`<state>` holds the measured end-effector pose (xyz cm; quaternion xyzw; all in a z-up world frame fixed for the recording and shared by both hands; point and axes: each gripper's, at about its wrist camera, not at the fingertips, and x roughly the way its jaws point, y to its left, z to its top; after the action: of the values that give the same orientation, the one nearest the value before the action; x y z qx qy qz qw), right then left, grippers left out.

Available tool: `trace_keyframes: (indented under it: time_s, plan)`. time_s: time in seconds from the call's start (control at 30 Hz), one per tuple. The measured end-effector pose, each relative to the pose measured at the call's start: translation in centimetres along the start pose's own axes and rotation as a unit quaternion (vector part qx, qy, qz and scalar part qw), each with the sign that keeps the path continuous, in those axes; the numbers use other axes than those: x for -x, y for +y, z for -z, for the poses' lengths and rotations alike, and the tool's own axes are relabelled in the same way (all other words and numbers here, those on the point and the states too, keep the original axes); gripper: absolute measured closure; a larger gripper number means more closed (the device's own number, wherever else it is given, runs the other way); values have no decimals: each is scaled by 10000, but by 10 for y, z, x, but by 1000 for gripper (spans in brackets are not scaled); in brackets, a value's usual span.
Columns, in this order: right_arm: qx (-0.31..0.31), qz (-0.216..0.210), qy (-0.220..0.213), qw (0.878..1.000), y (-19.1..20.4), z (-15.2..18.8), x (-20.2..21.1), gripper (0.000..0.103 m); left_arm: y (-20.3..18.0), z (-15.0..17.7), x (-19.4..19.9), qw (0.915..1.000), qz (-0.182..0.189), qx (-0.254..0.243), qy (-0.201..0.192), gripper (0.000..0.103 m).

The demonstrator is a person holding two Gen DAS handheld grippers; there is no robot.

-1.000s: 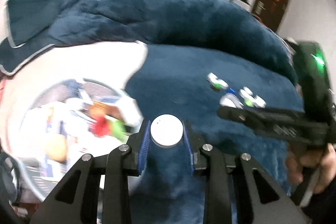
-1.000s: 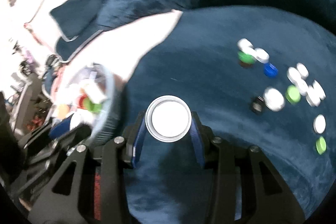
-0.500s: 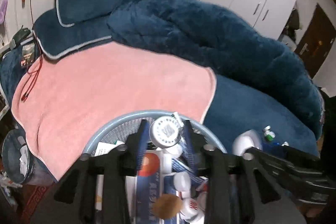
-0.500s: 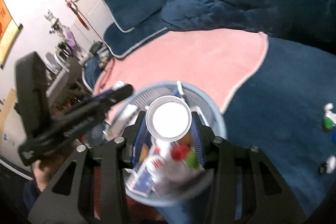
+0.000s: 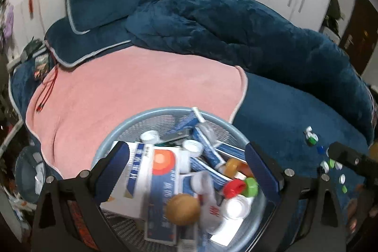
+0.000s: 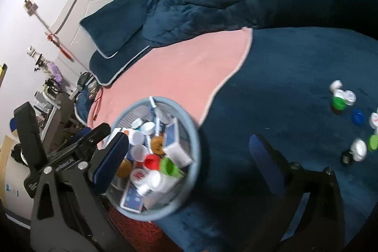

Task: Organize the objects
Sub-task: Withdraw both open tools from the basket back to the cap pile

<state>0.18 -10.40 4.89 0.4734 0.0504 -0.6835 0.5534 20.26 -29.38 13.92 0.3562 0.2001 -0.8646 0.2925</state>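
Versus one second ago: white caps no longer sitting between pads; both my tools now over blue mesh basket instead of bare bed. Left tool: jaws opening, spreading wide, gripping nothing, hovering above basket's boxes and caps. Right tool: jaws opening, nothing between pads, basket under left finger. Right view alone showing loose caps clearly, lying on blue bed cover; left view alone showing second basket's rim beside bed.
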Motion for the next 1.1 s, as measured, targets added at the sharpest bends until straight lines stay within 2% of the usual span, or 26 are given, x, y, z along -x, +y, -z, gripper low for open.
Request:
trace_keyframes:
  time_s: [0.33, 0.5, 0.67, 0.93, 1.1]
  plan:
    - [16, 676, -181, 9975, -45, 7, 68, 0, -73, 2, 8, 9977, 400, -544, -6, 4]
    - [-123, 1066, -159, 9941, -84, 12, 101, 0, -113, 7, 0, 9948, 585, -835, 82, 4]
    - [-415, 1244, -255, 9910, -129, 19, 123, 0, -151, 15, -12, 9909, 733, -1110, 220, 3]
    - [-1023, 1805, -159, 9781, -216, 34, 141, 0, -220, 36, -42, 9800, 1004, -1636, 519, 3]
    - [-1588, 1997, -108, 9669, -270, 44, 151, 0, -261, 57, -67, 9707, 1160, -1956, 770, 3]
